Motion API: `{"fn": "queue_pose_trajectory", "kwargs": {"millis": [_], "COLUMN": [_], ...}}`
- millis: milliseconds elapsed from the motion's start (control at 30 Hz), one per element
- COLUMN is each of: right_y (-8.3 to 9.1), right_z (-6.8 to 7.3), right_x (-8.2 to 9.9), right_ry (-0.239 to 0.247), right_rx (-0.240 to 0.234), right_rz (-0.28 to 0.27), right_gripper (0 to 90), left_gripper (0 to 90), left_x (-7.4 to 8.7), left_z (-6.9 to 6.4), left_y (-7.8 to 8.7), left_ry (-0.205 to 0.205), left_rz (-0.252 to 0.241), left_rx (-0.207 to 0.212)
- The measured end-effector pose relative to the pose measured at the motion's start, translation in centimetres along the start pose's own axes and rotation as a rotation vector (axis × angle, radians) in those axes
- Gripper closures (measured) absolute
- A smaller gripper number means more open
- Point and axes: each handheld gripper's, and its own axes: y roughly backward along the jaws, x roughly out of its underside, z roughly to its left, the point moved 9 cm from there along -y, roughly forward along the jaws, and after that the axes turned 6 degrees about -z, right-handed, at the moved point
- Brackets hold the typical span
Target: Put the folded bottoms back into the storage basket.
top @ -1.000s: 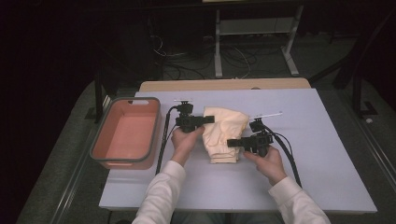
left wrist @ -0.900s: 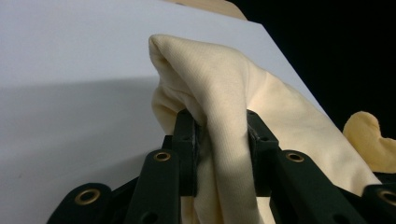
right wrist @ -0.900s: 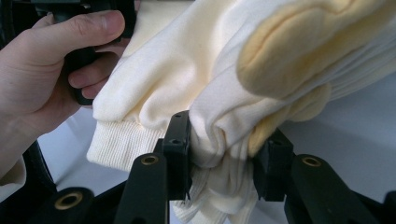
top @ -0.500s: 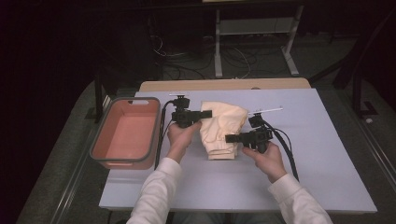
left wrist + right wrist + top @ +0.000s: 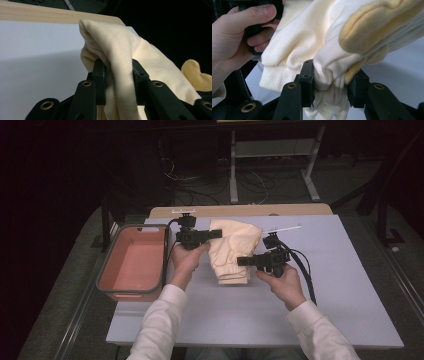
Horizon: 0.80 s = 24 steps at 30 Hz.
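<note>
A cream sweatshirt with a fleecy yellow lining hangs bunched above the middle of the white table. My left gripper is shut on its upper left edge; the left gripper view has a thick fold of the sweatshirt pinched between the black jaws. My right gripper is shut on its lower right side, where bunched cloth and the ribbed cuff sit between the jaws. In the right gripper view the person's other hand is at the left.
An orange-pink plastic bin with a dark rim stands at the table's left edge. A wooden strip runs along the far edge. Black cables trail from the right gripper. Dark floor and a metal stand lie beyond.
Both hands have risen with the sweatshirt held between them, so more of it hangs off the table. The jaws stay shut on the cloth.
</note>
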Motion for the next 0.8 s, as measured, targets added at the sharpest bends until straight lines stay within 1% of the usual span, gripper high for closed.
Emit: {"fn": "queue_pose_trajectory", "kwargs": {"millis": [67,100,233,267,300,333,433,467,500,600,633,667,733,800], "right_y": [0.0,0.0,-0.2,-0.2,-0.2,-0.2,-0.3,-0.4,-0.4,-0.4,-0.4,-0.5,-0.5,-0.6], "right_z": [0.5,0.5,1.4,1.6,1.6,1.9,2.2,2.6,2.6,3.3,3.3,3.7,3.9,4.4], "right_x": [-0.4,-0.4,-1.1,-1.2,-1.2,-1.4,-1.6,-1.8,-1.8,-2.4,-2.4,-2.7,-2.8,-3.2], "right_ry": [0.01,0.01,0.025,0.027,0.027,0.032,0.036,0.04,0.04,0.05,0.05,0.056,0.06,0.068], "right_rx": [-0.003,-0.003,-0.005,-0.007,-0.007,-0.008,-0.009,-0.011,-0.011,-0.015,-0.015,-0.016,-0.018,-0.019], "right_rz": [-0.003,-0.003,-0.003,-0.002,-0.002,-0.002,-0.006,-0.007,-0.007,-0.012,-0.012,-0.015,-0.014,-0.016], "right_gripper": [62.0,62.0,62.0,62.0,62.0,62.0,62.0,62.0,62.0,61.9,61.9,61.8,61.8,61.8], "left_gripper": [70.1,70.1,70.1,70.2,70.2,70.1,70.1,70.1,70.1,70.2,70.2,70.2,70.1,70.2], "left_x": [-0.3,-0.4,-1.1,-1.1,-1.2,-1.5,-1.8,-1.9,-2.1,-2.6,-2.7,-3.1,-3.3,-3.6], "left_z": [0.0,0.0,0.1,0.1,0.1,0.1,0.1,0.1,0.1,0.1,0.1,0.0,0.0,0.0], "left_y": [0.4,0.6,1.5,1.5,1.7,2.1,2.4,2.6,2.8,3.4,3.6,4.0,4.2,4.6], "left_ry": [-0.004,-0.007,-0.006,-0.006,-0.008,-0.012,-0.015,-0.017,-0.017,-0.023,-0.022,-0.028,-0.028,-0.036], "left_rz": [-0.005,-0.007,-0.018,-0.018,-0.02,-0.025,-0.029,-0.03,-0.034,-0.042,-0.044,-0.046,-0.05,-0.054], "left_rx": [-0.001,-0.003,-0.003,-0.003,-0.004,-0.005,-0.007,-0.008,-0.009,-0.011,-0.011,-0.012,-0.013,-0.016]}}
